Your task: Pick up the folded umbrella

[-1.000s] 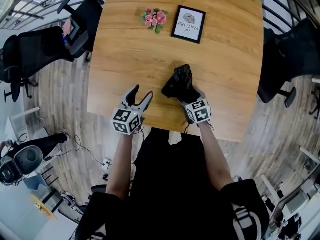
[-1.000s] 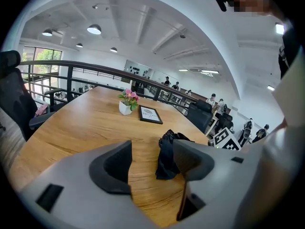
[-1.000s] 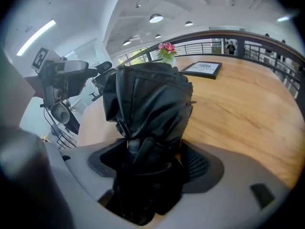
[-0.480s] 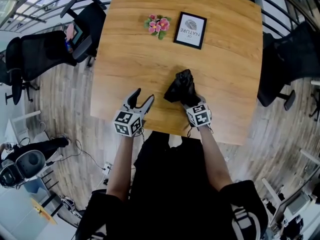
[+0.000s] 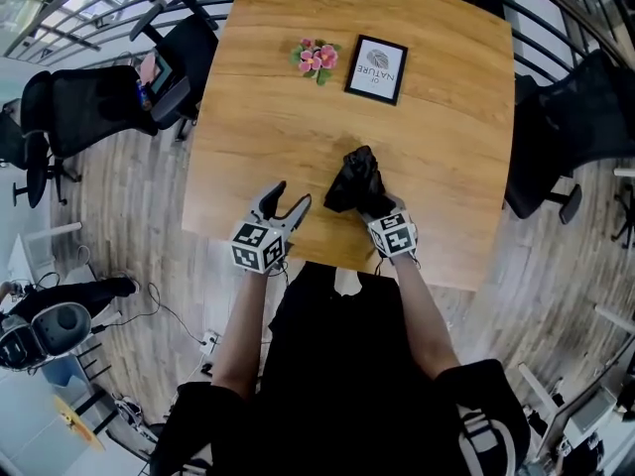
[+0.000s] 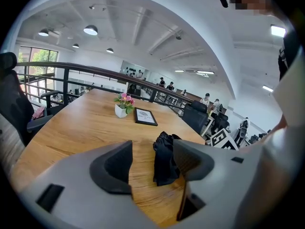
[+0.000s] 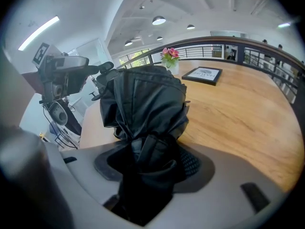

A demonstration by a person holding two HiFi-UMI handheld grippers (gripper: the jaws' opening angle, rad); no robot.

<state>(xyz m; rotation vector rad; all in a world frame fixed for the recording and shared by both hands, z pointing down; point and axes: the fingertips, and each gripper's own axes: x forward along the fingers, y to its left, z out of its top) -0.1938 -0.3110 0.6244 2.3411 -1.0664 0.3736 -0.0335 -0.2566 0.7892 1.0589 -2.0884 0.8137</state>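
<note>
The folded black umbrella (image 5: 353, 175) lies on the wooden table (image 5: 446, 117) near its front edge. My right gripper (image 5: 369, 198) points down at its near end, and its jaws are closing on it. In the right gripper view the umbrella (image 7: 143, 104) fills the gap of that gripper (image 7: 150, 163), with the dark fabric bunched against both pads. My left gripper (image 5: 288, 204) hovers to the umbrella's left, open and holding nothing. The left gripper view shows the umbrella (image 6: 164, 159) beyond the gap of the left gripper (image 6: 152, 163), close to the right jaw.
A small pot of pink flowers (image 5: 317, 58) and a framed picture (image 5: 376, 68) stand at the table's far side. Black office chairs stand to the left (image 5: 89, 107) and right (image 5: 556, 127) of the table. A railing runs behind it.
The right gripper's jaws have drawn in round the umbrella's near end. Both hands have stayed about where they were.
</note>
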